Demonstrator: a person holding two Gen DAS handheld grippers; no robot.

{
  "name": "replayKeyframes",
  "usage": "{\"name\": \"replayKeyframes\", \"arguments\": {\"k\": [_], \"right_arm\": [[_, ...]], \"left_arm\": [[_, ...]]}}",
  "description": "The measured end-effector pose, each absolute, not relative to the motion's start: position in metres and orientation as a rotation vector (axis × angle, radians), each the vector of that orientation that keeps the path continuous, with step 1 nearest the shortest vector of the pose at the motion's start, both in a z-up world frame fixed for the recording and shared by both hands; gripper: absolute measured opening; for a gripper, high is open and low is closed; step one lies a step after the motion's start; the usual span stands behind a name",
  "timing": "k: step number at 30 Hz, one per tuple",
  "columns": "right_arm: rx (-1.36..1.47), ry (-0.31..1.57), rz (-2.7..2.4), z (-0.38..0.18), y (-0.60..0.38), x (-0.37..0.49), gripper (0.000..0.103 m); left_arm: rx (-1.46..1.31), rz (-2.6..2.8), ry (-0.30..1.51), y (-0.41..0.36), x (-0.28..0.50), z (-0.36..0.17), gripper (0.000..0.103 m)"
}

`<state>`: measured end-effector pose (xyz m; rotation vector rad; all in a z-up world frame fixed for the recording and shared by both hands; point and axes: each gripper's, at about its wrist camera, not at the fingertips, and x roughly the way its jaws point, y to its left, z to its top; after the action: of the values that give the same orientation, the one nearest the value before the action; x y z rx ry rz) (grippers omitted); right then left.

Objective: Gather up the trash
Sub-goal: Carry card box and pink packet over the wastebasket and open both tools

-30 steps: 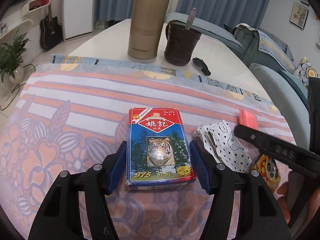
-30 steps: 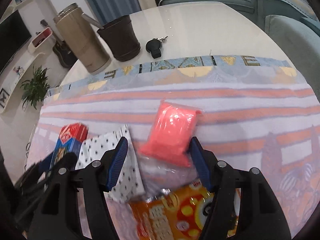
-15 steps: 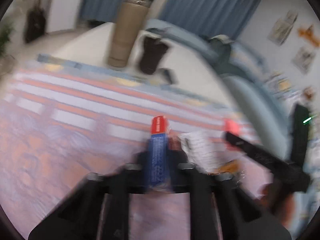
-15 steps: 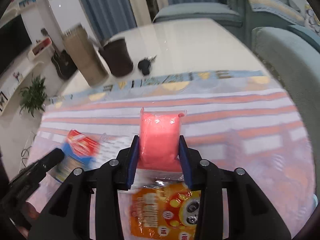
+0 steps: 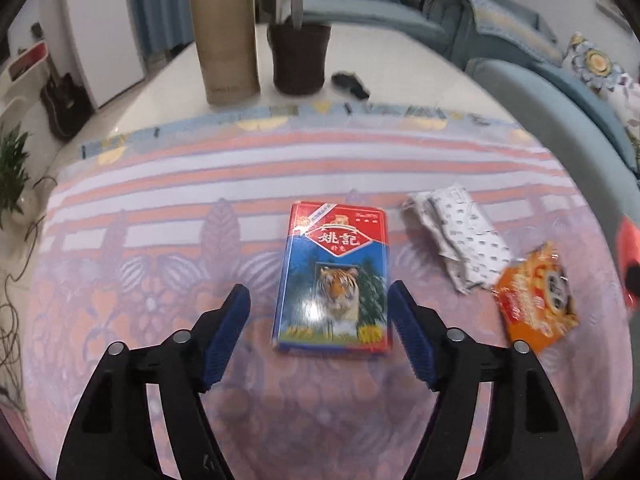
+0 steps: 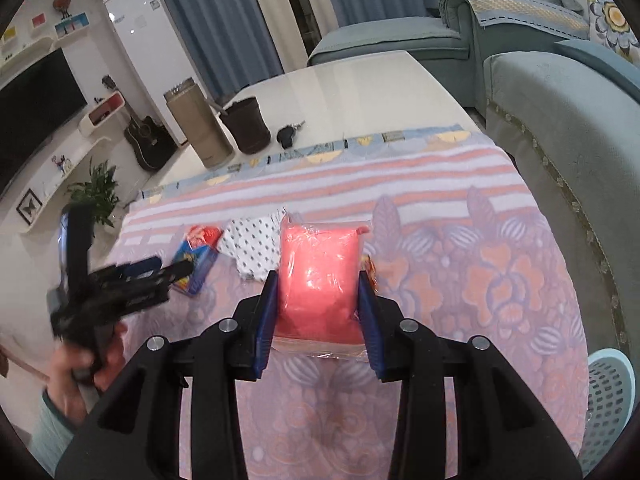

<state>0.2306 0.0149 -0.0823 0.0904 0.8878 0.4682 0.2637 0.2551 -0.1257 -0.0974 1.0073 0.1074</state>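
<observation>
The right tongs [image 6: 318, 312] are clenched on a pink soft packet in clear plastic wrap [image 6: 318, 276], held up above the surface [image 6: 460, 272], which carries a cloth with orange stripes and flowers. This packet is the one piece of trash that is in a grip at this moment. A pale blue perforated plastic basket [image 6: 610, 396] shows at the lower right, beyond the edge of the surface; I judge it is the place for the trash, and the packet is not yet in it. What lies inside the basket cannot be seen.

The left tongs [image 5: 318, 334] are released, with the blue pads standing apart on both sides of the near end of a red and blue card box with a tiger picture [image 5: 334, 274]. The box lies flat on the cloth and the pads do not touch it. To the right of the box lies a crumpled white paper with small dark dots [image 5: 460, 240], and further right of the box an orange snack wrapper [image 5: 536, 296]; both are untouched.

So the task seems to be in an early part: one piece lifted, three pieces left on the cloth. Behind the box, near the far edge of the cloth, stand a tall beige flask [image 5: 224, 36] and a dark brown cup [image 5: 299, 58], which I do not take for trash.
</observation>
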Motion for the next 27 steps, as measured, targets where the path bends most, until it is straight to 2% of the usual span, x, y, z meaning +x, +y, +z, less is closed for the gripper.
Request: {"name": "replayKeyframes", "arguments": {"k": [5, 7, 8, 9, 12, 19, 23, 27], "right_arm": [[0.085, 0.894, 0.473, -0.088, 0.009, 0.224, 0.035], [0.09, 0.892, 0.475, -0.088, 0.005, 0.222, 0.035], [0.083, 0.887, 0.467, -0.088, 0.004, 0.22, 0.035], [0.077, 0.876, 0.455, -0.086, 0.001, 0.217, 0.035], [0.101, 0.831, 0.449, -0.073, -0.013, 0.205, 0.035], [0.158, 0.729, 0.353, -0.032, -0.074, 0.171, 0.035], [0.198, 0.685, 0.266, -0.012, -0.124, 0.146, 0.035], [0.26, 0.679, 0.135, -0.009, -0.192, 0.121, 0.035]], "left_arm": [[-0.016, 0.103, 1.073, 0.24, 0.28, -0.139, 0.075], [0.005, 0.101, 1.065, 0.235, 0.28, -0.139, 0.07], [-0.002, 0.114, 1.06, 0.234, 0.281, -0.138, 0.06], [-0.009, 0.118, 1.057, 0.234, 0.281, -0.136, 0.057], [-0.017, 0.132, 1.021, 0.23, 0.272, -0.13, 0.057], [-0.144, -0.01, 0.807, 0.186, 0.214, -0.054, 0.057], [-0.156, -0.145, 0.712, 0.128, 0.193, -0.003, 0.057], [-0.14, -0.276, 0.676, 0.055, 0.185, 0.019, 0.057]]}}
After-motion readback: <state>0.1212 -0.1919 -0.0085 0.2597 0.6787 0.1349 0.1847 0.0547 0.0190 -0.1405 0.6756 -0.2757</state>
